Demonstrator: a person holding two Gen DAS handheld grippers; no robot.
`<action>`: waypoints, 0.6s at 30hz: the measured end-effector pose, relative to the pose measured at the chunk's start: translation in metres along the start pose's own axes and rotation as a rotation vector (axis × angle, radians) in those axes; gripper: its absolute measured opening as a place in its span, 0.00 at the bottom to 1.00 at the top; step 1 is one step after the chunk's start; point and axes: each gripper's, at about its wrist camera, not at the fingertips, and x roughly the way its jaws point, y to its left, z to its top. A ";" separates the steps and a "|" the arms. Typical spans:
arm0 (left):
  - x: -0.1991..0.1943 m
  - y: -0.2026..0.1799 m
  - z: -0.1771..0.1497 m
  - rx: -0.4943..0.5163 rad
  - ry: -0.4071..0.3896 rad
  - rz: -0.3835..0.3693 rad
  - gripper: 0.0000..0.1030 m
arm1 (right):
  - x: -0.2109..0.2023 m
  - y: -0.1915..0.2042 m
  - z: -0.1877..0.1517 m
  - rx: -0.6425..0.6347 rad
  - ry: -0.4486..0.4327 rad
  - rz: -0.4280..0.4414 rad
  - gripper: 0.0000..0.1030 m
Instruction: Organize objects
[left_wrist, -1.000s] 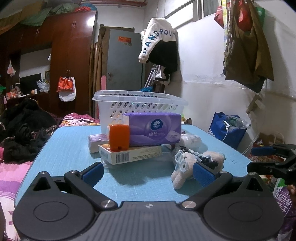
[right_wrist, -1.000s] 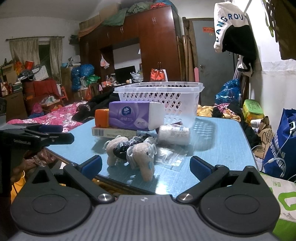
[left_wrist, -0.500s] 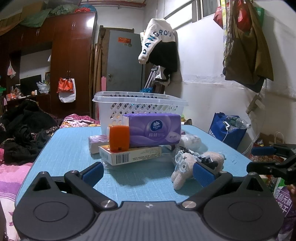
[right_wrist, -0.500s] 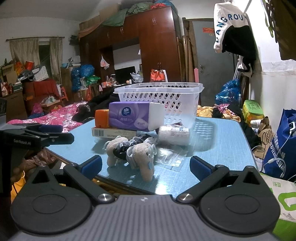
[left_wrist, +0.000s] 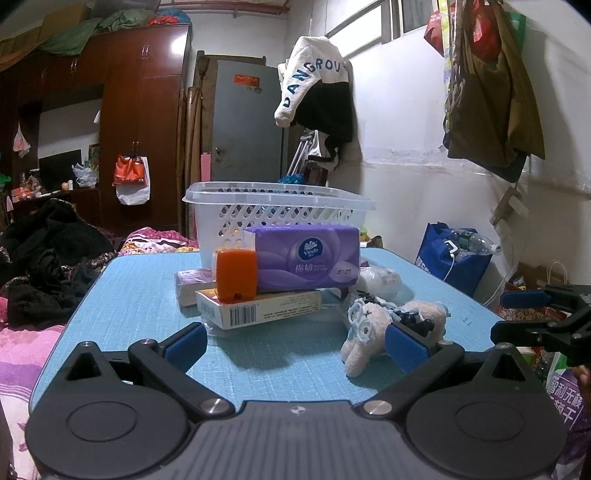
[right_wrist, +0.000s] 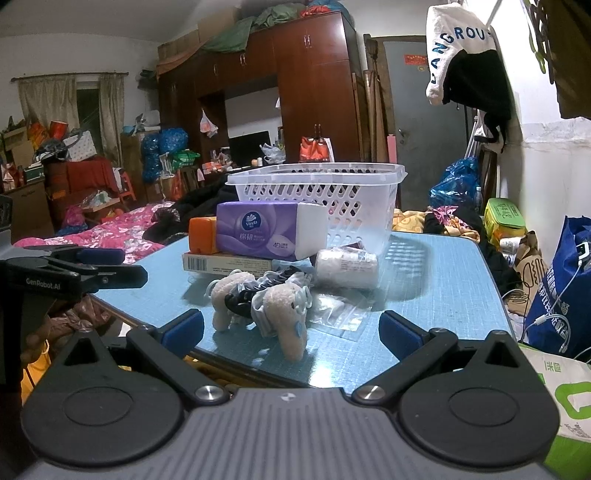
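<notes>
A blue table (left_wrist: 140, 295) holds a white plastic basket (left_wrist: 277, 206) at the back. In front of it a purple tissue pack (left_wrist: 306, 258) and an orange box (left_wrist: 236, 275) rest on a flat white carton (left_wrist: 258, 314). A plush toy (left_wrist: 373, 328) lies at the right, with a black hair clip (right_wrist: 240, 301) on it. A white roll (right_wrist: 347, 267) lies behind the toy. My left gripper (left_wrist: 295, 347) is open and empty at the table's near edge. My right gripper (right_wrist: 291, 330) is open and empty, just short of the toy (right_wrist: 280, 306).
A clear plastic bag (right_wrist: 340, 314) lies flat beside the toy. A small pink box (left_wrist: 192, 284) sits left of the carton. A blue bag (left_wrist: 454, 258) stands on the floor at the right. A bed with dark clothes (left_wrist: 48, 258) is at the left.
</notes>
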 end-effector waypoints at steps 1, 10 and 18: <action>0.000 0.000 0.000 0.000 0.000 0.001 1.00 | 0.000 0.000 0.000 0.001 0.000 -0.001 1.00; 0.000 0.000 0.000 0.000 0.000 0.000 1.00 | 0.001 -0.001 -0.001 0.000 0.002 -0.004 1.00; 0.000 0.000 0.000 0.002 0.000 0.003 1.00 | 0.001 -0.001 -0.001 0.000 0.003 -0.005 1.00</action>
